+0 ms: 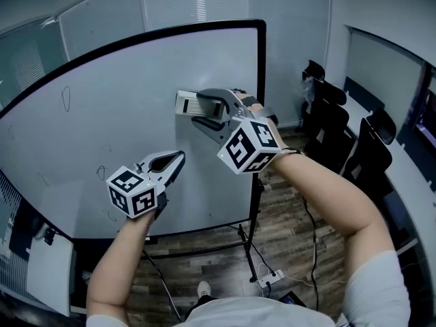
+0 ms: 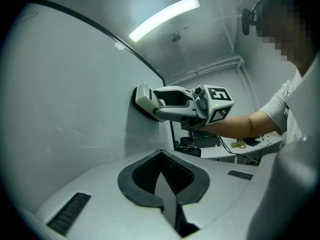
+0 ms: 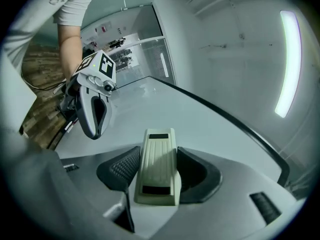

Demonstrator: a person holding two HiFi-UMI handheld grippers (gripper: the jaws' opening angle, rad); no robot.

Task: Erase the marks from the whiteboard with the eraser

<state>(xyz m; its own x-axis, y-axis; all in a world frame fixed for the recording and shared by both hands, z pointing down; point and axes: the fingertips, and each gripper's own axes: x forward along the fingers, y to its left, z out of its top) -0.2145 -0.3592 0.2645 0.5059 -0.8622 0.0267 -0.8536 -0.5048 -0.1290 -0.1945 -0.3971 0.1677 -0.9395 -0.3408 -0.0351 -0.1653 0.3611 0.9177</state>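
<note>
Left claw (image 1: 176,159) – jaws together, empty, near whiteboard (image 1: 122,80) | right claw (image 1: 208,107) – clamped on beige eraser (image 1: 187,103), pressed against board's upper right | faint marks (image 1: 66,98) far left

Head view: whiteboard (image 1: 136,80) runs off the edge at 9 o'clock, lower left corner cut. The marks (image 1: 66,98) at 10 o'clock and fainter ones at 8 o'clock are too small to read. The eraser (image 1: 185,103) has its wiping face hidden against the board. The right gripper (image 1: 197,107) has its rear hidden behind its marker cube (image 1: 248,145). Left gripper view: desk clutter (image 2: 242,143) at 4 o'clock too small to tell.
</note>
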